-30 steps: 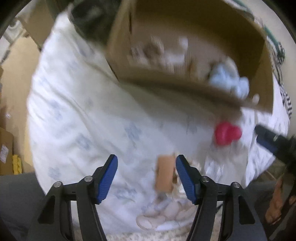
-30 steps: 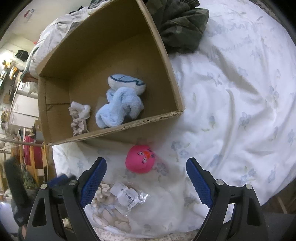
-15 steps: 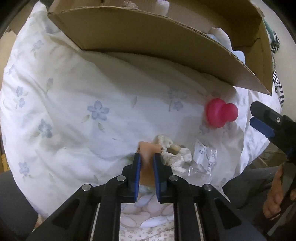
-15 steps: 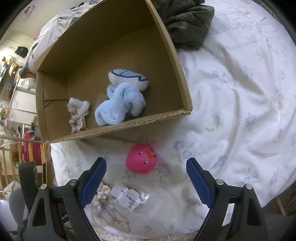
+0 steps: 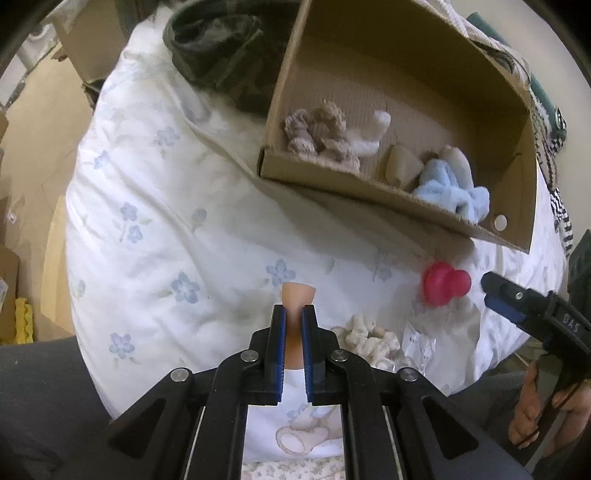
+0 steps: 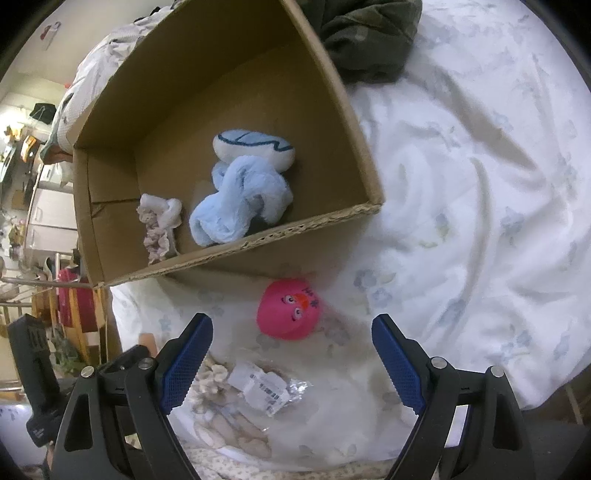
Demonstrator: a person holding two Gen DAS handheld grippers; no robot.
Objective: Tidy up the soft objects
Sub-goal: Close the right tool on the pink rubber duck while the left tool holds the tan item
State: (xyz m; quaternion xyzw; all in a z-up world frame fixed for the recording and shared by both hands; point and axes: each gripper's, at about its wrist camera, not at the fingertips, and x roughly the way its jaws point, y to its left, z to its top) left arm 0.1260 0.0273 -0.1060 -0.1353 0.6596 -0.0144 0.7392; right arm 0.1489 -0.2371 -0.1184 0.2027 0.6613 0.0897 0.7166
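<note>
My left gripper (image 5: 293, 314) is shut on a peach soft piece (image 5: 298, 293) and holds it above the flowered bedspread (image 5: 155, 236). Ahead of it stands an open cardboard box (image 5: 351, 181) holding beige scrunchies (image 5: 321, 133) and a light blue fluffy cloth (image 5: 454, 192). In the right wrist view my right gripper (image 6: 292, 323) is open, hovering just short of a pink round toy (image 6: 288, 310) that lies on the bed by the box (image 6: 314, 225). The blue cloth (image 6: 240, 199), a white and blue plush (image 6: 255, 146) and a pale scrunchie (image 6: 159, 218) lie inside.
A cream scrunchie (image 5: 369, 336) and a clear plastic packet (image 6: 262, 384) lie on the bed near me. A dark green garment (image 6: 365, 33) is bunched behind the box. The bedspread (image 6: 461, 184) stretches wide to the right. A hand (image 5: 532, 417) grips the right tool.
My left gripper went from open to shut on the peach piece and lifted it off the bed, so the box's inside now shows. The right gripper has hardly moved.
</note>
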